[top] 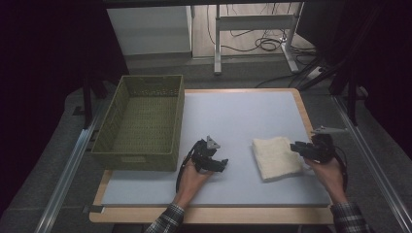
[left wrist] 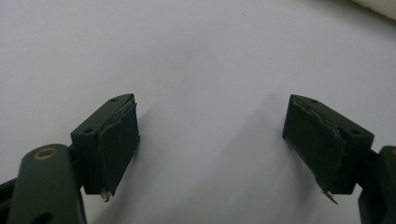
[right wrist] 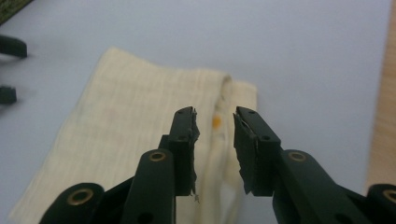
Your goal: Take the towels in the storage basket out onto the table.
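A folded cream cloth (top: 276, 156) lies on the right half of the pale mat (top: 238, 116). My right gripper (top: 296, 147) sits at the cloth's right edge, pointing left. In the right gripper view it (right wrist: 215, 119) hovers just over the cloth (right wrist: 130, 121), jaws a small way apart with nothing pinched between them; a small orange spot shows on a fold in the gap. My left gripper (top: 221, 165) rests on the mat to the left of the cloth. In its own view it (left wrist: 212, 140) stands wide open over bare mat, with a corner of the cloth (left wrist: 378, 7) at top right.
A green woven basket (top: 133, 160) stands at the left of the table, with nothing visible inside. The wooden table edge (top: 209, 216) runs along the front. Desk legs and cables lie on the floor beyond the table.
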Tool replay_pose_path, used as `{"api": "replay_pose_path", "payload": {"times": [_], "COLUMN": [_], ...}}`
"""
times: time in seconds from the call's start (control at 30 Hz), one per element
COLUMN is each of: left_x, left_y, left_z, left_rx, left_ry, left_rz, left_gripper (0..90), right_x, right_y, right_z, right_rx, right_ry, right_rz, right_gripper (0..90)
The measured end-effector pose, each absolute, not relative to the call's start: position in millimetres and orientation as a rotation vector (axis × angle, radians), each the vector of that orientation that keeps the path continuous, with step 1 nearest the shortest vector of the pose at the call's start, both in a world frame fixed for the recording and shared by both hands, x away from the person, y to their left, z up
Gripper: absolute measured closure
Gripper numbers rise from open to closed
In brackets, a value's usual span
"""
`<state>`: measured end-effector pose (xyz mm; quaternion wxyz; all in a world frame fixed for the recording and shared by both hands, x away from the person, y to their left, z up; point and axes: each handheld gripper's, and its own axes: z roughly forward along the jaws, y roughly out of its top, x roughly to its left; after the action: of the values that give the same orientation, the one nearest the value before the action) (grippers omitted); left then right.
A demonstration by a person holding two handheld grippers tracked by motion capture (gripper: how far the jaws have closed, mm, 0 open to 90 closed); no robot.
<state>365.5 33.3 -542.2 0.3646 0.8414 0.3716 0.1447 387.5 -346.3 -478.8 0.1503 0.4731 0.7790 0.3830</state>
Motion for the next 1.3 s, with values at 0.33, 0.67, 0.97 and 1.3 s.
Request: {"api": "replay_pose_path", "payload": {"times": [0.33,0.67,0.97,1.3], "left_x": [365,366,366,406], "left_y": [33,33,33,-29], "left_z": [-542,-542,-542,-492], "left_rx": [2.162,2.163,2.160,2.161], "left_ry": [0.956,0.956,0.959,0.820], "left_rz": [0.372,0.372,0.361,0.331], "left_gripper": [18.4,18.4,19.2,23.9], "right_x": [435,418,426,366], "right_y": [-321,-334,-347,-358], "right_z": [-505,-476,-500,-474], "right_rx": [1.374,1.311,1.396,1.313], "right_ry": [2.262,2.182,2.181,2.198], "right_rz": [1.003,1.061,1.054,1.044], "right_gripper": [83.1,90.0,77.4,63.1]}}
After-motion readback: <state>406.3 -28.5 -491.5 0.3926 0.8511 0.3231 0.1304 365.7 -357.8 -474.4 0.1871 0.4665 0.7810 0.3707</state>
